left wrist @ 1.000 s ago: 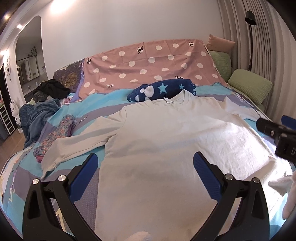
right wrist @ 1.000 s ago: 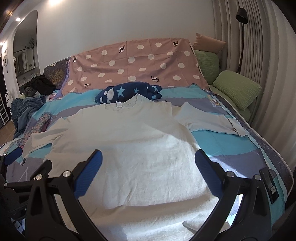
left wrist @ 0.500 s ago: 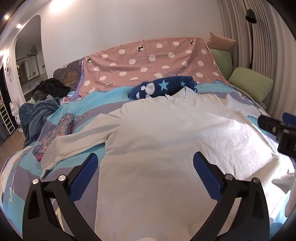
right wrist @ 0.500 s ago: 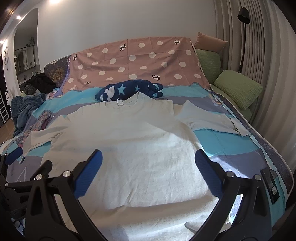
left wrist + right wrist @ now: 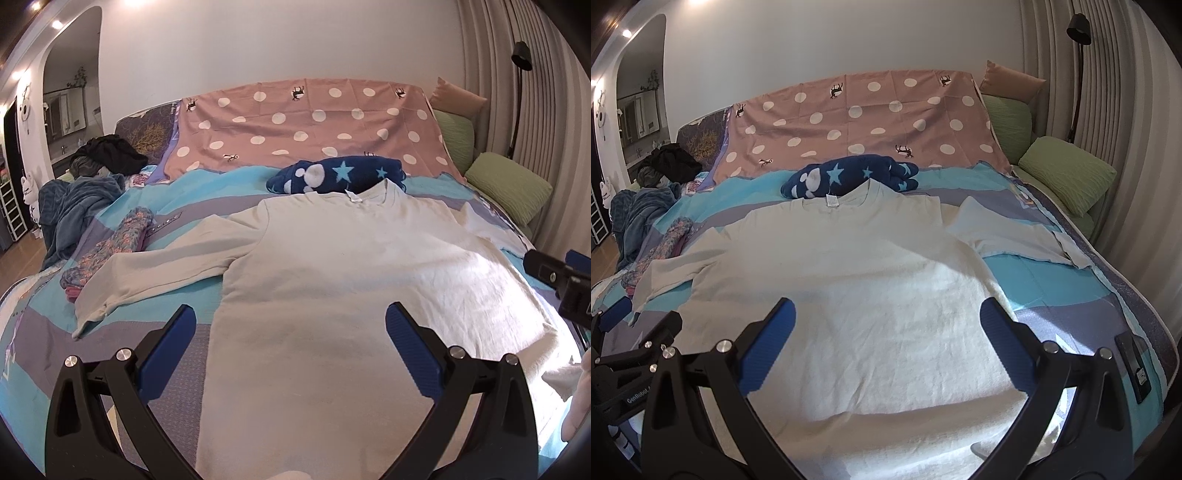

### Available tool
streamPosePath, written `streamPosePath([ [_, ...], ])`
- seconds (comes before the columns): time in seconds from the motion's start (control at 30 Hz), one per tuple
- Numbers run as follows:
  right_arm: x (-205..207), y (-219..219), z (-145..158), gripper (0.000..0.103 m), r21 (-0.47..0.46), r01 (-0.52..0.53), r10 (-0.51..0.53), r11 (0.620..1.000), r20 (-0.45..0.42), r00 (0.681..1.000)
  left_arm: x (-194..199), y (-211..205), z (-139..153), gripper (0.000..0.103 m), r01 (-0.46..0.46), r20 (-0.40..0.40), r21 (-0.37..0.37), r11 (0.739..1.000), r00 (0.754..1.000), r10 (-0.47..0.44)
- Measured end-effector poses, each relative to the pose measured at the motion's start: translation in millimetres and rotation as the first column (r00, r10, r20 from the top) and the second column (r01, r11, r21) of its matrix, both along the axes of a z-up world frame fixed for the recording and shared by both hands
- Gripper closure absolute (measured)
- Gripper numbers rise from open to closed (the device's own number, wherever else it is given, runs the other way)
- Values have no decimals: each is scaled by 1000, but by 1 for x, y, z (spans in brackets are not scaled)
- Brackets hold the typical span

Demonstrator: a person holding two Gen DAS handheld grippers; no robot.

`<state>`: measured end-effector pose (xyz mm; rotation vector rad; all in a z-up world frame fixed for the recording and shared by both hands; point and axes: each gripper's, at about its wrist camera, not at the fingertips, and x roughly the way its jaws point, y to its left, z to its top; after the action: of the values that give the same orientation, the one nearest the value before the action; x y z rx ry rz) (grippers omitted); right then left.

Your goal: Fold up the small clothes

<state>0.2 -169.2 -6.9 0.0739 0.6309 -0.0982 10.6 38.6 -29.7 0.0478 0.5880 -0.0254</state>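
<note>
Your left hand-held gripper [image 5: 290, 343] has a black plastic frame, blue ribbed finger pads [image 5: 168, 352] and silver screws. Your right hand-held gripper [image 5: 886, 339] looks the same; its neighbour's black arm carries white "GenRobot" lettering.

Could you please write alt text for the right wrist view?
A white long-sleeved shirt lies spread flat on a bed, with the open right hand-held gripper above its lower half. A navy star-print blanket sits behind the collar.

Both claws [image 5: 290, 341] [image 5: 886, 332] wide, empty
</note>
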Motion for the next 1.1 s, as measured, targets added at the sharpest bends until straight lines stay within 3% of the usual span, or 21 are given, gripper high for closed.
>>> streamPosePath([
  [0.23, 3, 8, 0, 2, -9, -9, 9, 1000, -12, 1000, 1, 3, -2, 1, -10, 7, 60, 998, 1000, 10],
  [0.33, 4, 11, 0, 2, -11, -12, 12, 1000, -18, 1000, 2, 8, -4, 1, -7, -9, 30, 1000, 1000, 7],
  [0.47, 4, 14, -1, 2, -16, -15, 14, 1000, -25, 1000, 9, 23, -12, 3, 39, -81, -80, 996, 996, -46],
  [0.6, 6, 17, -1, 2, -20, -18, 17, 1000, -32, 999, 12, 28, -18, 19, 33, -112, -77, 996, 993, -41],
  [0.8, 10, 23, -2, 2, -26, -37, 36, 999, -40, 999, 15, 38, -20, 21, 12, -121, -101, 995, 992, -25],
  [0.97, 15, 23, -4, 2, -21, -46, 45, 999, -56, 997, 22, 62, -27, 21, -14, -156, -210, 978, 988, -19],
  [1.1, 20, 25, -9, 2, -15, -52, 51, 999, -84, 995, 35, 107, -41, 21, -92, -234, -378, 921, 972, 1],
])
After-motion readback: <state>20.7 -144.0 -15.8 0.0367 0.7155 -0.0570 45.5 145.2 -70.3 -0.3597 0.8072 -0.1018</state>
